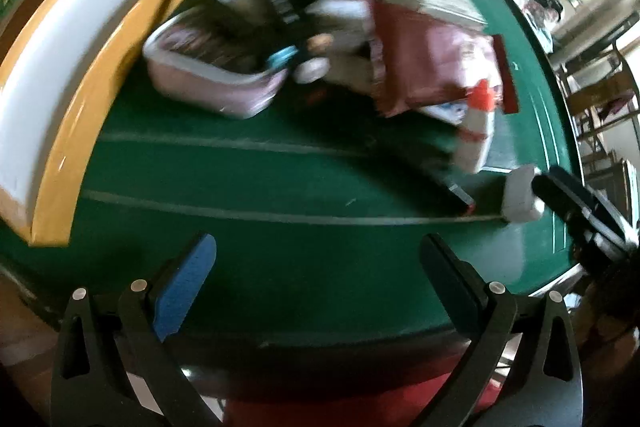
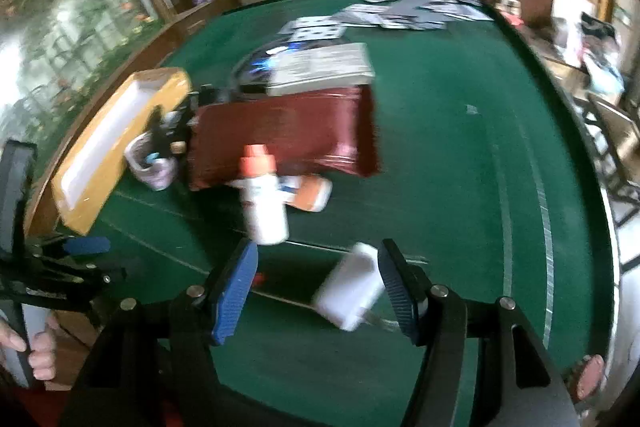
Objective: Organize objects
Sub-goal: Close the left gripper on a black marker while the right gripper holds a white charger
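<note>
Both views are blurred. A small white block [image 2: 350, 287] lies on the green table [image 2: 440, 187] between the fingers of my right gripper [image 2: 318, 247]. It sits close to the right pad, with a gap to the left blue pad [image 2: 234, 291], so the jaws stand open around it. My left gripper [image 1: 317, 241] is wide open over bare green felt, holding nothing. The white block [image 1: 520, 195] shows at the right of the left wrist view. A white bottle with an orange cap [image 2: 264, 199] stands just beyond the block. A red pouch [image 2: 284, 131] lies behind the bottle.
A yellow-rimmed tray with a white floor [image 1: 60, 131] sits at the left table edge. A pink tub [image 1: 208, 75] full of small items is beside it. A dark pen with a red end [image 1: 460, 197] lies near the block. Scattered cards [image 2: 400, 11] and a book [image 2: 320, 67] lie farther back.
</note>
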The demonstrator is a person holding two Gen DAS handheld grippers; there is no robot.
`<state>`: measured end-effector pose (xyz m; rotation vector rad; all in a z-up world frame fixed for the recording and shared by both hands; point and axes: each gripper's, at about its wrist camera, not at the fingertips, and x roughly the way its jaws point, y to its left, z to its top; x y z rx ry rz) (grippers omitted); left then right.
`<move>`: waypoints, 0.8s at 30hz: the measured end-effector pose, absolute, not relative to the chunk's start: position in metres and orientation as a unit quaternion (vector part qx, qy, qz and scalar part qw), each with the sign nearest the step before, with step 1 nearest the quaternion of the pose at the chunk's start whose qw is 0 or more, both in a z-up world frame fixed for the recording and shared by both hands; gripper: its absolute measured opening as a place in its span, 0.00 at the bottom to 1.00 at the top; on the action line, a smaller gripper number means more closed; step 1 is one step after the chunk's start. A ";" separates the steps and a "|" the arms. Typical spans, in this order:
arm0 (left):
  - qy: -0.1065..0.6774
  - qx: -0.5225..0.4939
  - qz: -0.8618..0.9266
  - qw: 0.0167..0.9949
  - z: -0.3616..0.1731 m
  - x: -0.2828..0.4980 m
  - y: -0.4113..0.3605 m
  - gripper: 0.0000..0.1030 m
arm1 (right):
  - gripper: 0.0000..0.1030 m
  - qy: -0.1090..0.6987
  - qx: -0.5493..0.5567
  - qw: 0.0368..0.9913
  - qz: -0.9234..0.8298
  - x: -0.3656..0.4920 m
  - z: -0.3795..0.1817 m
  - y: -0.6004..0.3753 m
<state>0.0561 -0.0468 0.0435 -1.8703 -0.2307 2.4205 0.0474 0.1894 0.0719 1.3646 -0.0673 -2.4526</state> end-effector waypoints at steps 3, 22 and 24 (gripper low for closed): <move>-0.100 -0.617 0.779 0.044 0.044 0.035 -0.031 1.00 | 0.61 -0.023 0.478 0.145 -0.866 0.052 0.072 0.198; -0.106 -0.617 0.780 0.017 0.040 0.033 -0.042 0.54 | 0.62 -0.064 0.498 0.121 -0.857 0.072 0.069 0.217; -0.105 -0.619 0.778 0.010 0.042 0.039 -0.054 0.28 | 0.62 -0.072 0.503 0.122 -0.853 0.071 0.067 0.217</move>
